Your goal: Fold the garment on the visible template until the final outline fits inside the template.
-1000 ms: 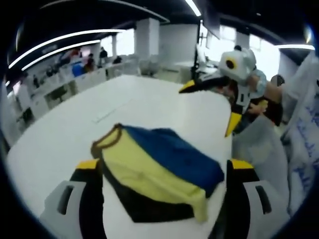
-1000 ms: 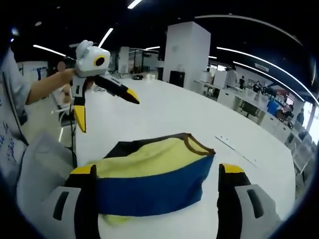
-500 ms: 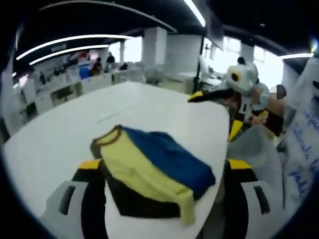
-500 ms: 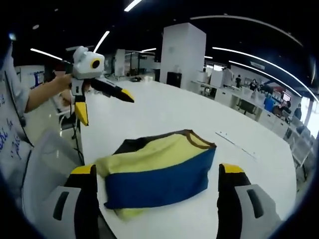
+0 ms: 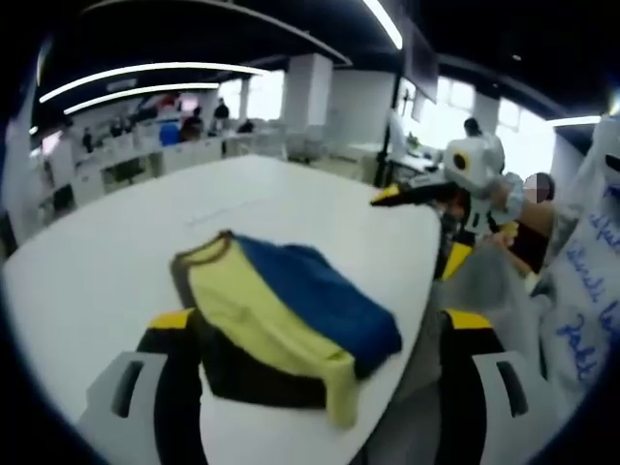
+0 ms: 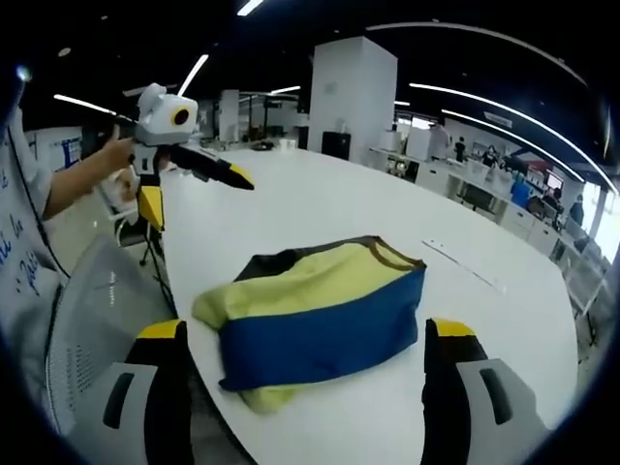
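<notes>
Lying folded near the curved edge of a broad white surface (image 6: 320,208), the garment (image 6: 315,315) shows a yellow band, a blue band, a dark panel and a brown collar. In the right gripper view it sits just ahead of the right gripper (image 6: 302,387), whose jaws stand spread wide with nothing between them; the collar points toward 1 o'clock and a yellow corner droops at the surface's near rim. The left gripper (image 6: 184,184) hangs at 10 o'clock, held by a hand (image 6: 118,155), its jaws parted and empty, above the surface's edge.

From the left gripper view the garment (image 5: 281,320) lies between that gripper's (image 5: 315,387) own spread jaws, collar toward 10 o'clock, with the right gripper (image 5: 441,228) at 2 o'clock, its jaws also parted.

Around the surface stretches a large office: a white pillar (image 6: 351,92), long ceiling lights (image 5: 145,76), rows of desks (image 5: 184,155) with distant people, and bright windows (image 5: 455,126).
</notes>
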### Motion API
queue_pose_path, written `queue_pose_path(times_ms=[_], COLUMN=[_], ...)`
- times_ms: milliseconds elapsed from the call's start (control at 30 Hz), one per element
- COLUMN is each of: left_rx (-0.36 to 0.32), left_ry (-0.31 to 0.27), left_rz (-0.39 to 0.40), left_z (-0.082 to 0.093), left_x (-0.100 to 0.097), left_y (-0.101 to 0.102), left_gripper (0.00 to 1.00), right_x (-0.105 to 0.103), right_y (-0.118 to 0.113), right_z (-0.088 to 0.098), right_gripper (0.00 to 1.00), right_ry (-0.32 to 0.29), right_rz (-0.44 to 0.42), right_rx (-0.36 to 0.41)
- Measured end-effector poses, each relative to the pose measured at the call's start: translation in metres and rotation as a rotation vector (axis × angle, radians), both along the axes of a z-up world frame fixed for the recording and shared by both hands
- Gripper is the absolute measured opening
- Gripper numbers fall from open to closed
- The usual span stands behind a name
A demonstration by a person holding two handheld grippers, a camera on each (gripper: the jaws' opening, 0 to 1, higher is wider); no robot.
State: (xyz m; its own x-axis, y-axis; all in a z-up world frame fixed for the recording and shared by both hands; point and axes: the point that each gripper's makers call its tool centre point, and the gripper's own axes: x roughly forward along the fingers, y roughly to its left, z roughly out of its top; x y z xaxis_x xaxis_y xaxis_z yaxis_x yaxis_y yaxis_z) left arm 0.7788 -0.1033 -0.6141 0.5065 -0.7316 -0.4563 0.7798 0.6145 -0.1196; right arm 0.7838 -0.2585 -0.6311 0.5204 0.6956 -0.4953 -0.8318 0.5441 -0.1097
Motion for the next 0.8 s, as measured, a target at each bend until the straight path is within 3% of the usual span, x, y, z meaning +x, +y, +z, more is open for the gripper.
queue_pose_path(times_ms=[200, 500, 800], left_rx=[0.032, -0.001, -0.026], left_ry=[-0.001, -0.023, 0.027], left_rz=[0.012, 0.056, 0.068], left_z=[-0.007, -0.001, -0.006], left_x=[-0.010, -0.015, -0.024], left_y=[0.000, 0.002, 0.000], left_gripper=[0.99, 0.99, 0.85], right_x=[-0.007, -0.014, -0.028], right_y=[0.001, 0.000, 0.011], right_z=[-0.005, -0.008, -0.022], right_gripper=[1.00, 1.00, 1.00], right_ry=[-0.002, -0.006, 0.028], right_rz=[0.010, 0.018, 0.062], right_rx=[-0.026, -0.039, -0.057])
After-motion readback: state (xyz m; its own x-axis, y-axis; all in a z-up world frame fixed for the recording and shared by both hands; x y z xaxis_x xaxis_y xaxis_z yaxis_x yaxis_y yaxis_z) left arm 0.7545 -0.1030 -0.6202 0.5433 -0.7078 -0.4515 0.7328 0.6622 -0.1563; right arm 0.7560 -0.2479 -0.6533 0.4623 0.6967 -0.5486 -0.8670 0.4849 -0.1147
